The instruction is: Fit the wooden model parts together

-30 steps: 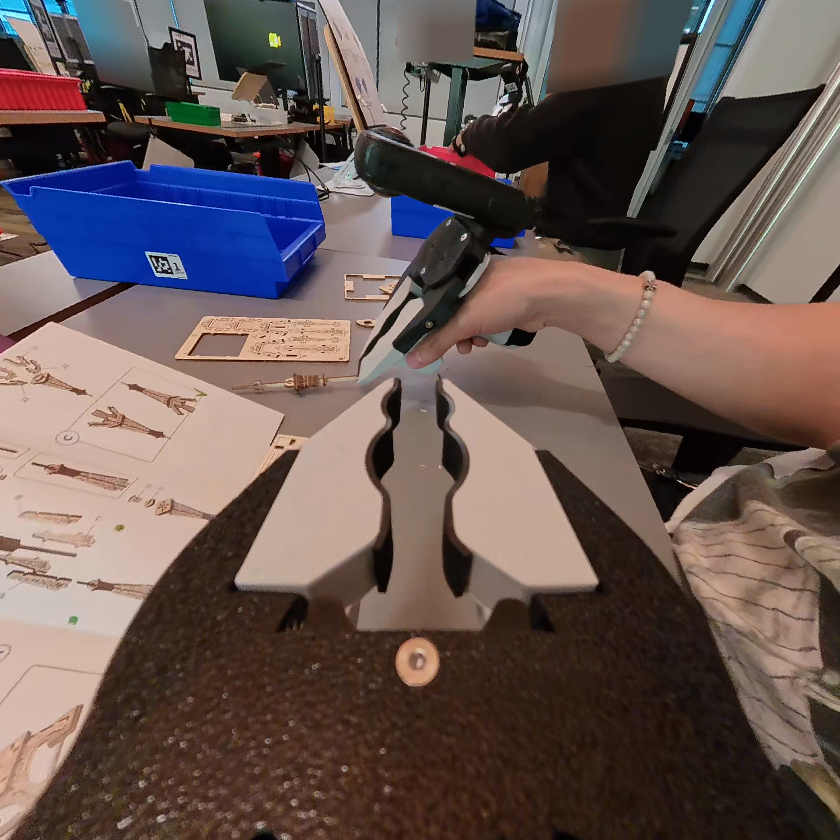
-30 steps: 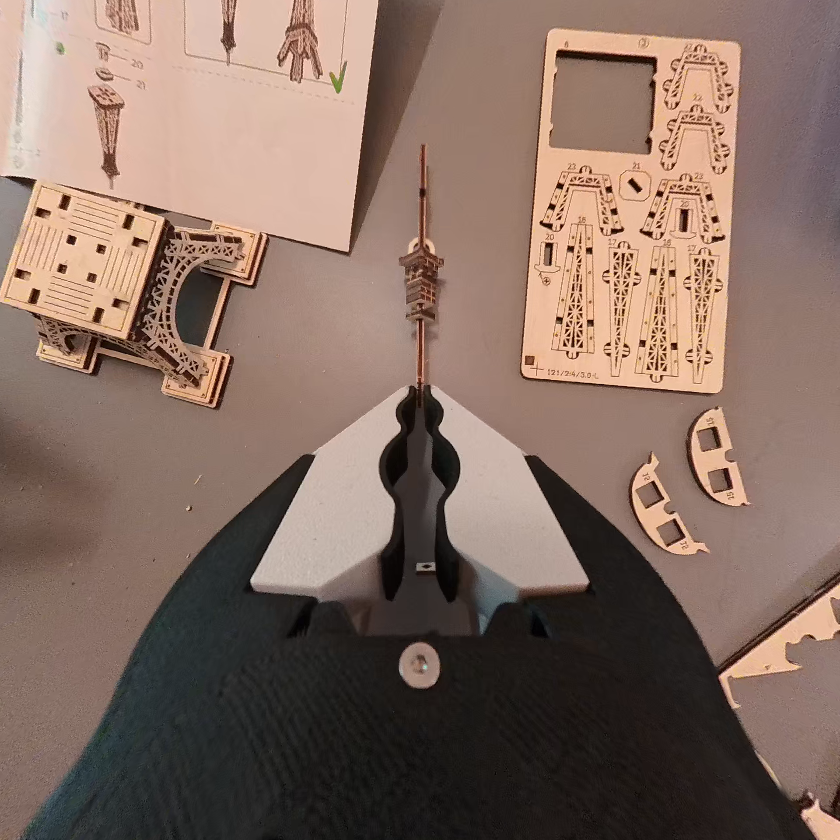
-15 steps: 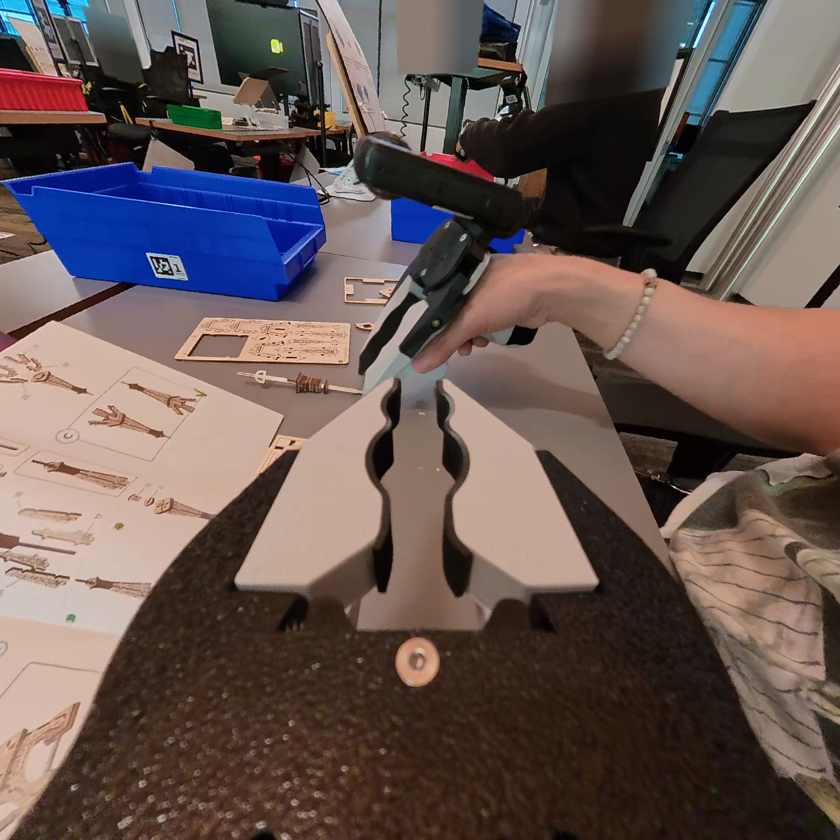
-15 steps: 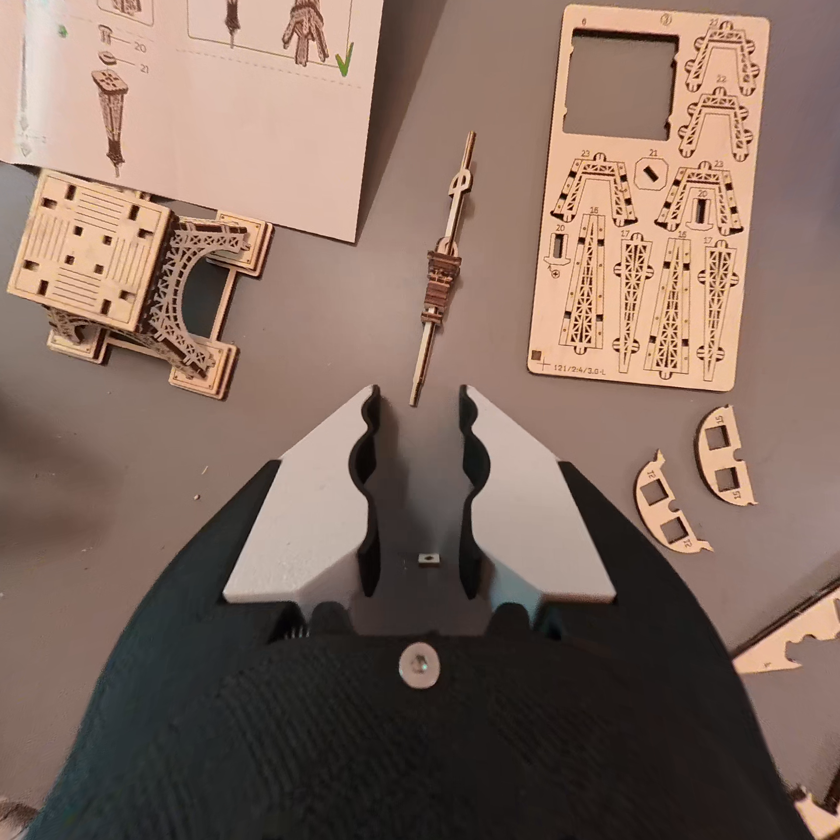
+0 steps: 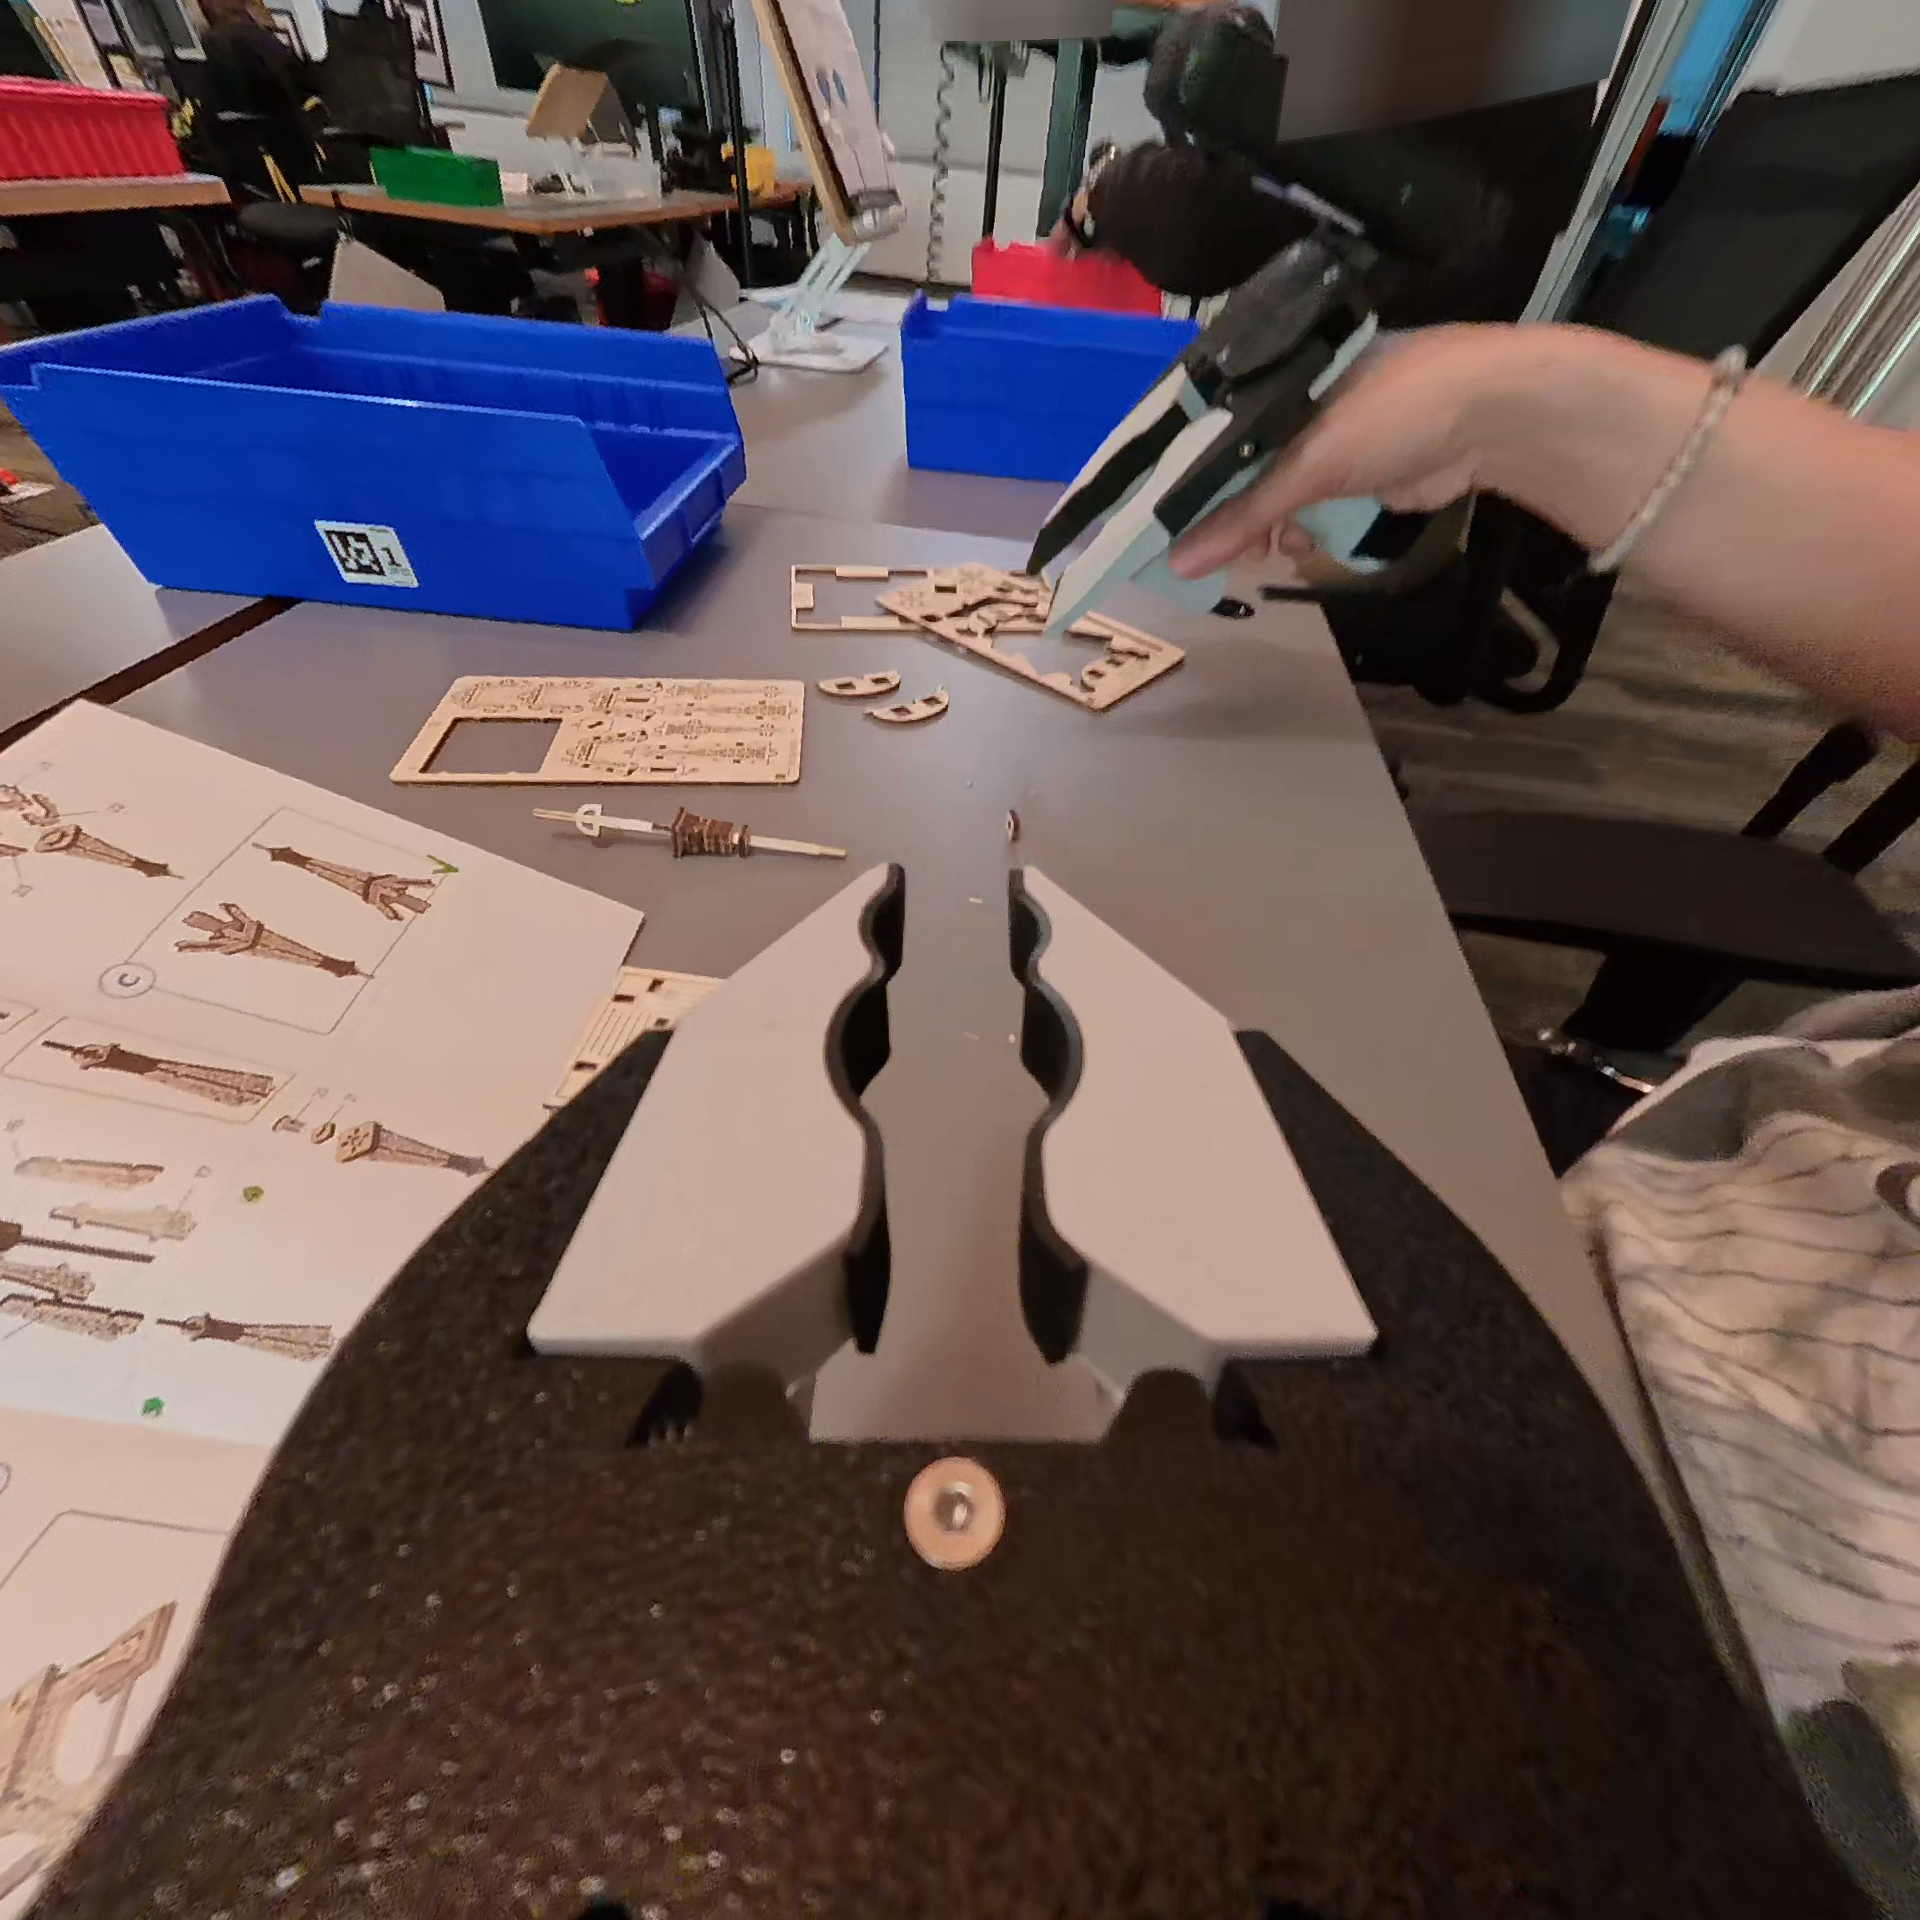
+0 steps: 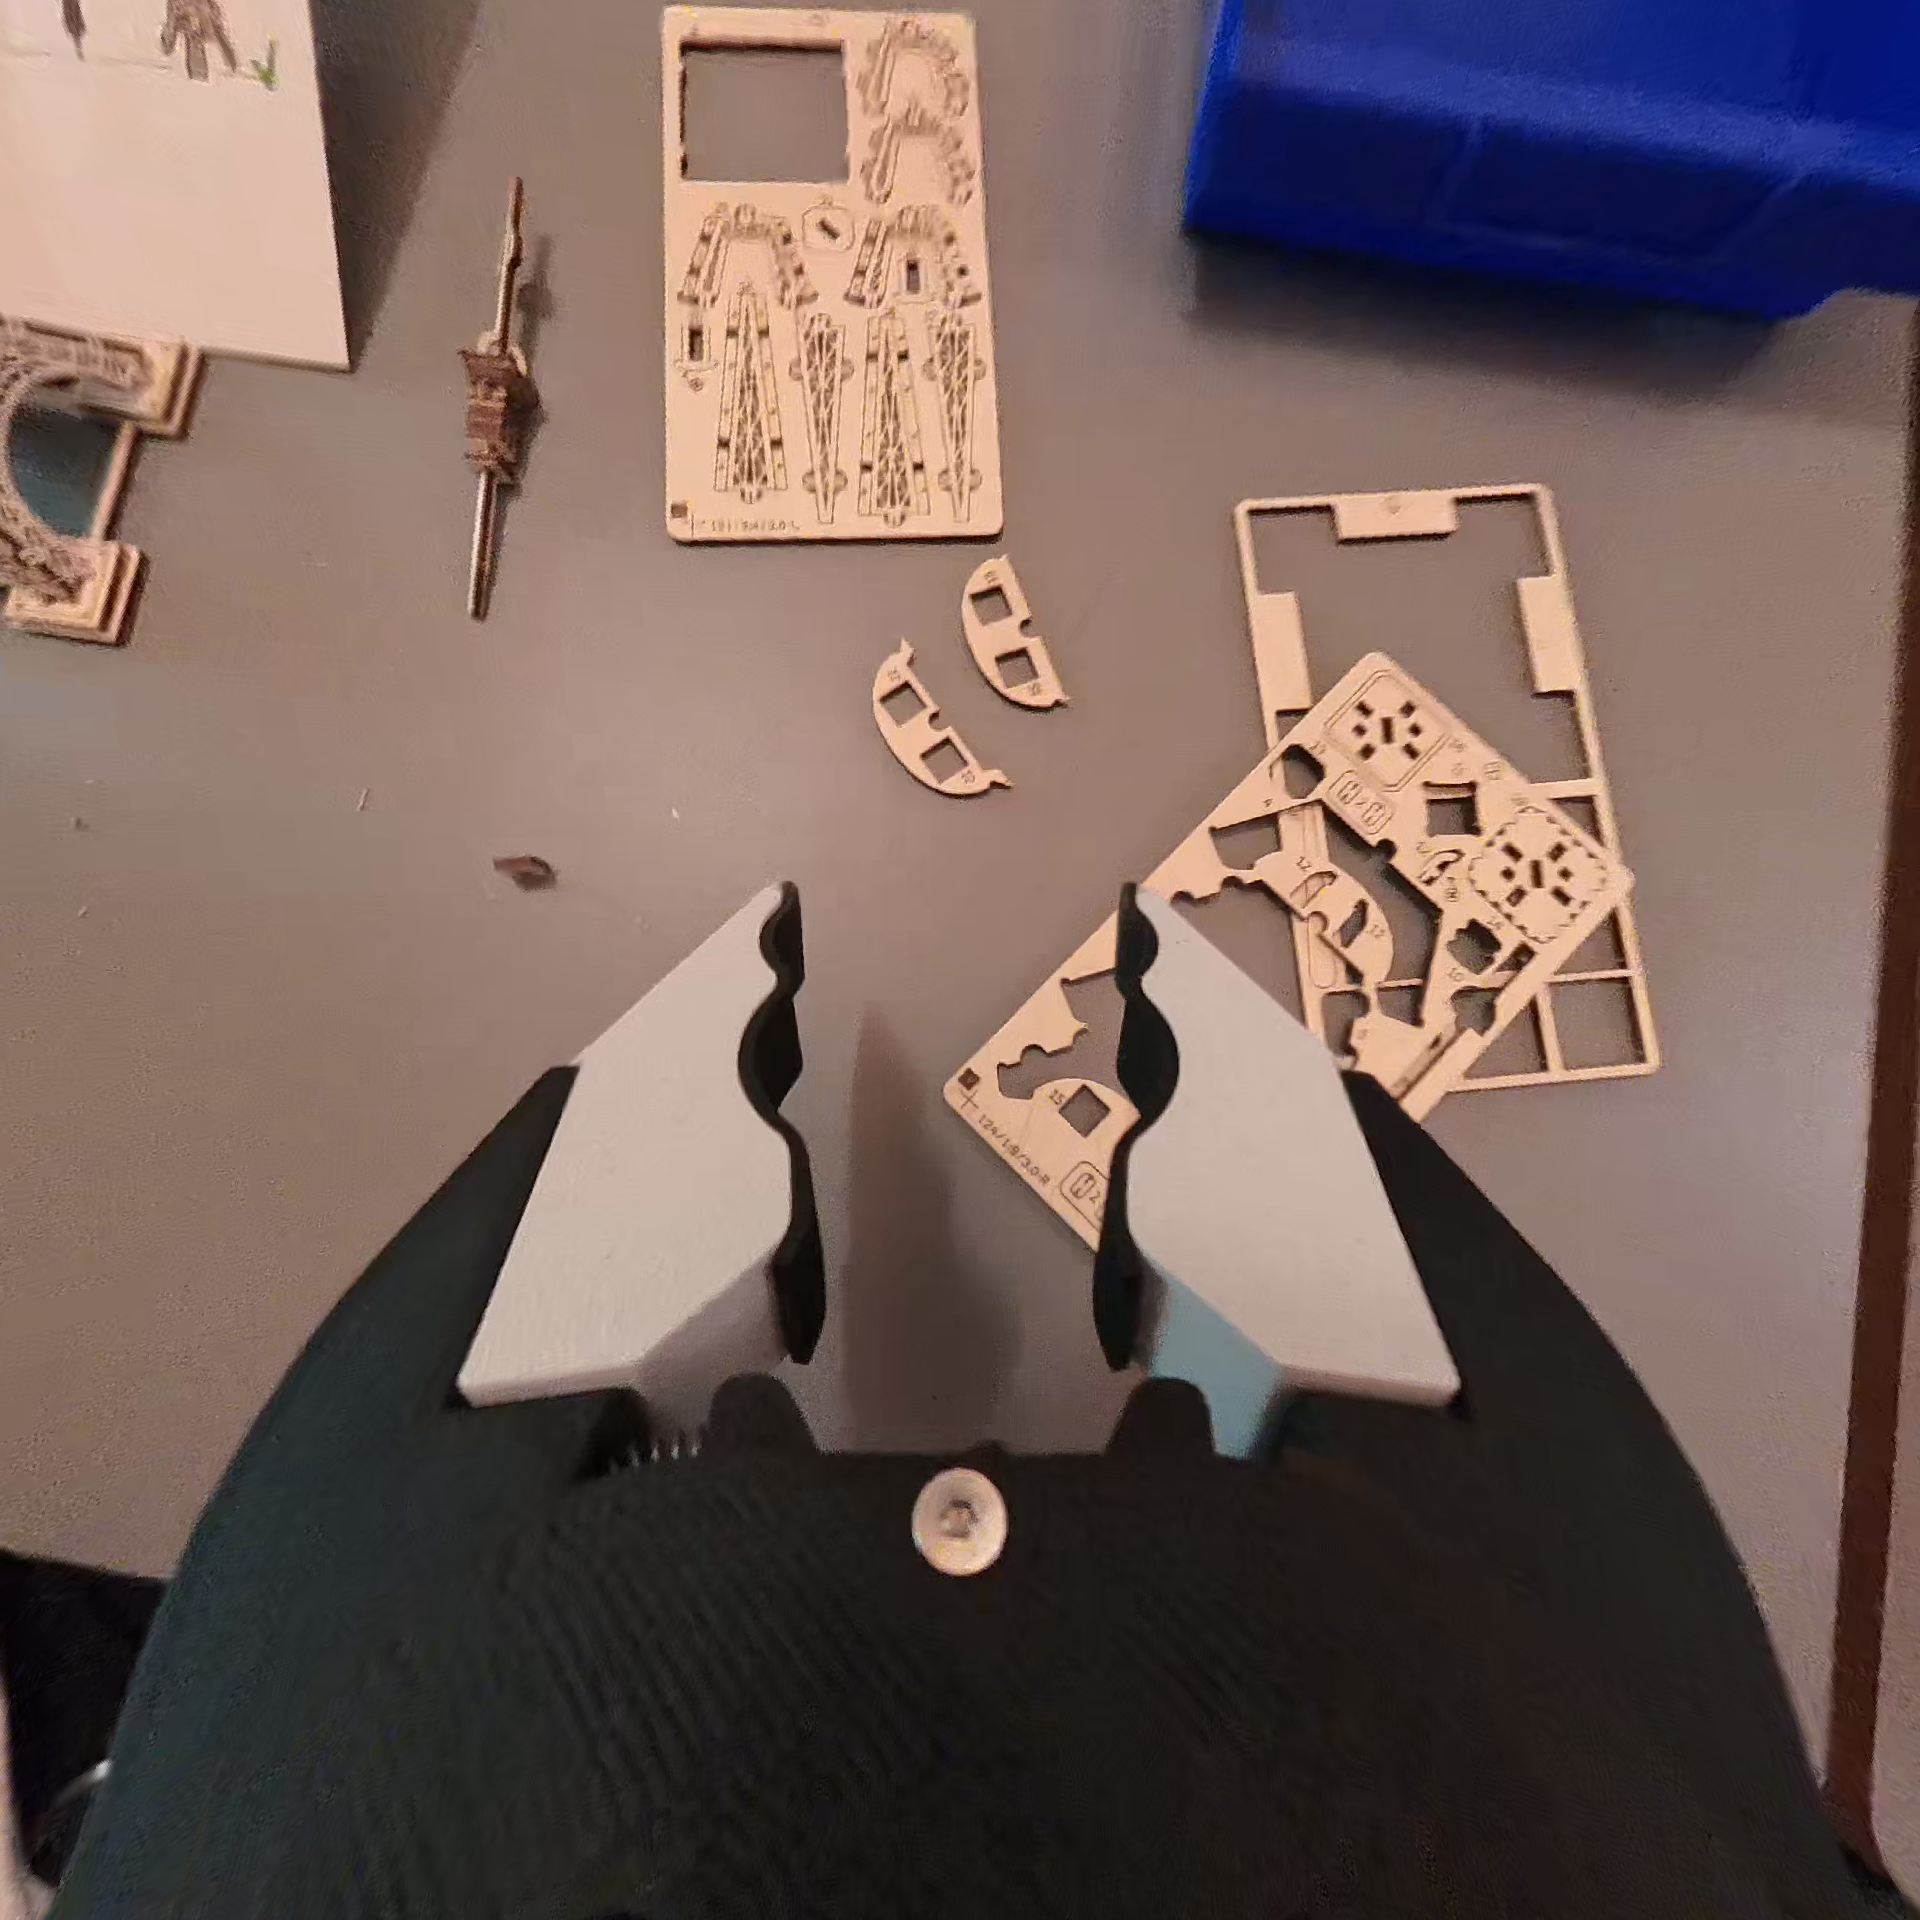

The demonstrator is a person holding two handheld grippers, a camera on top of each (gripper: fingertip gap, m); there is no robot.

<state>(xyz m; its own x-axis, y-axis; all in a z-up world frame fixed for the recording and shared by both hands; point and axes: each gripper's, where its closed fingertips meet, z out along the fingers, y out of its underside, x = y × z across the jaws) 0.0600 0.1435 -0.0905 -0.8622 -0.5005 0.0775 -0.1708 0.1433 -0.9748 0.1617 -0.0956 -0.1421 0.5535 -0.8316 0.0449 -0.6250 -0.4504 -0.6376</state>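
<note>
On the far left of the grey table (image 6: 312,935), seen from my right wrist, stands the built tower base (image 6: 62,488), half cut by the frame edge, with the white instruction sheet (image 6: 156,177) just behind it. To the right of these lies the thin spire rod (image 6: 497,400), flat on the table and held by nothing; in my left wrist view the same spire rod (image 5: 691,831) lies just ahead of my left claw (image 5: 954,883), whose two fingers stand a little apart with only bare table between them. Next to the right comes the wooden parts sheet (image 6: 831,281) with a square hole in its upper part, and below it two small curved pieces (image 6: 966,686) lie side by side, not touching. My right claw (image 6: 961,904) hangs above the table with its fingers wide apart and empty; its right fingertip is over the corner of a tilted punched-out sheet (image 6: 1382,914), which lies across an almost empty wooden frame (image 6: 1548,582) (whether the fingertip touches the wood I cannot tell). In the upper right corner is a blue bin (image 6: 1558,135). In the left wrist view a hand (image 5: 1434,457) holds this right claw, pointed down at the same stacked sheets, and a second, bigger blue bin (image 5: 343,447) stands far left.
</note>
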